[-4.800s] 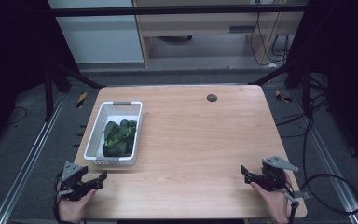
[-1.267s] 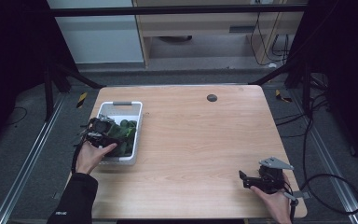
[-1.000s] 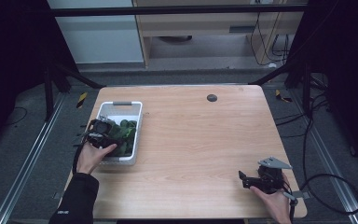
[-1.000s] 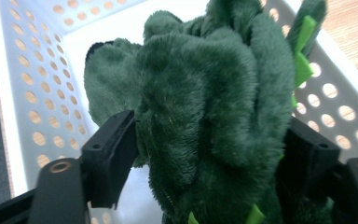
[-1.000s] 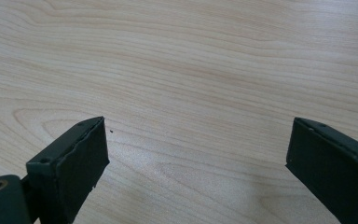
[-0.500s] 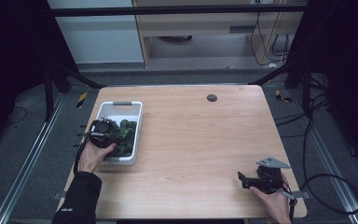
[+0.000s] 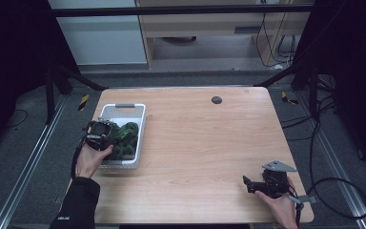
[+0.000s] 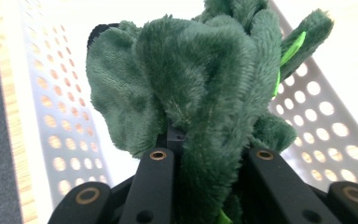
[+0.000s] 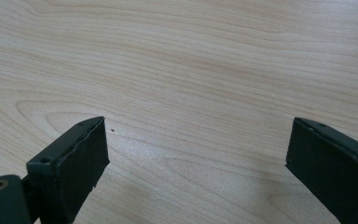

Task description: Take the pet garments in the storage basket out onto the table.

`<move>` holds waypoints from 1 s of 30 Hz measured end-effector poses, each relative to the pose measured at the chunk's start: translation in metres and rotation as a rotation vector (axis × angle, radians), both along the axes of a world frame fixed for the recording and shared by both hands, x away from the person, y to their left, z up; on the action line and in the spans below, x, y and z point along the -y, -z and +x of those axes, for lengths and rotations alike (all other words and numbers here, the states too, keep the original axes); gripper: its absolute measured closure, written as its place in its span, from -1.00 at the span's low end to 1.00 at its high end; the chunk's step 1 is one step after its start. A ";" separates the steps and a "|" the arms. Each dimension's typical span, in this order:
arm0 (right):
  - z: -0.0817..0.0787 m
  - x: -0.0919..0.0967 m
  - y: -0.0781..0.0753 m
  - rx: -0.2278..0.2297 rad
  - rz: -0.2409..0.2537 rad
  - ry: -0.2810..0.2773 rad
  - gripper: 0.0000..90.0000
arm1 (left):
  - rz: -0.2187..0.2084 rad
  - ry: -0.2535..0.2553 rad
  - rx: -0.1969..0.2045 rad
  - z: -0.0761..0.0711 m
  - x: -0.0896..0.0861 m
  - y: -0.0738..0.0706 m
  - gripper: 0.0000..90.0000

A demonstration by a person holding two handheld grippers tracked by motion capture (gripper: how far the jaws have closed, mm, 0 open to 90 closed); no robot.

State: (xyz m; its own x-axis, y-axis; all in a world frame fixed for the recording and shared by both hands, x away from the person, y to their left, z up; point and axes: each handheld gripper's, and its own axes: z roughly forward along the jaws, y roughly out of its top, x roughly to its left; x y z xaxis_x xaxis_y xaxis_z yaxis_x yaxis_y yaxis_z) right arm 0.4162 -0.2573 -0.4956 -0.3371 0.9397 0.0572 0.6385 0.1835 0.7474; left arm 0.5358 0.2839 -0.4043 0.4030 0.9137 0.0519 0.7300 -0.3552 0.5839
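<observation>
Left gripper [image 7: 106, 135] is down in the white basket [image 7: 140, 125] at the table's [image 7: 209, 143] left side. Its jaws have just been closing and now pinch a fold of the green plush toy [image 8: 200, 93]; in the left gripper view the fabric bunches up between the two black jaws and bulges over them, so the grip is on the toy, not on the basket. The toy still lies inside the basket, against the perforated wall on the left gripper's side. Hard to say from the high view whether any part of it is lifted off the basket floor: too dark and small there.

Right gripper [image 7: 253, 185] rests low over the near right corner of the table, well apart from the basket. Its jaws stand wide with only bare wood grain between them in the right gripper view; nothing held. Grey plate on top of it faces up, cable trails off toward the table's right edge.

Small dark round spot [image 7: 216, 99] sits near the far edge of the table, well apart from both grippers.
</observation>
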 end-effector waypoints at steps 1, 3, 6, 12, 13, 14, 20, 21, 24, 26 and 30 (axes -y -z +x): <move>0.000 0.000 0.000 0.000 -0.001 0.000 -0.88 | -0.008 0.003 0.009 -0.002 -0.001 -0.004 0.73; 0.000 0.000 0.000 -0.001 -0.002 -0.001 -0.88 | -0.011 0.012 0.028 -0.006 -0.002 -0.011 0.73; 0.000 0.000 0.000 -0.002 -0.004 -0.001 -0.88 | -0.017 0.021 0.049 -0.011 -0.005 -0.023 0.73; 0.000 0.000 0.000 0.003 -0.004 0.000 -0.88 | -0.038 0.029 0.081 -0.017 -0.008 -0.041 0.73; 0.000 0.000 0.000 0.004 -0.001 -0.001 -0.88 | -0.043 0.035 0.088 -0.020 -0.009 -0.046 0.73; 0.000 0.000 0.000 0.004 -0.002 0.000 -0.88 | -0.040 0.042 0.094 -0.021 -0.009 -0.050 0.73; 0.000 0.001 0.000 0.005 0.001 0.001 -0.88 | -0.046 0.069 0.141 -0.033 -0.008 -0.073 0.73; 0.000 0.001 0.000 0.005 0.001 0.001 -0.88 | -0.046 0.069 0.141 -0.033 -0.008 -0.073 0.73; -0.001 0.001 -0.001 0.003 0.004 0.001 -0.88 | -0.054 0.089 0.166 -0.041 -0.007 -0.085 0.73; 0.000 0.001 -0.001 0.003 0.003 0.002 -0.88 | -0.049 0.104 0.175 -0.045 -0.004 -0.091 0.73; -0.001 0.001 -0.002 0.009 0.002 -0.003 -0.88 | -0.047 0.144 0.190 -0.052 0.004 -0.102 0.73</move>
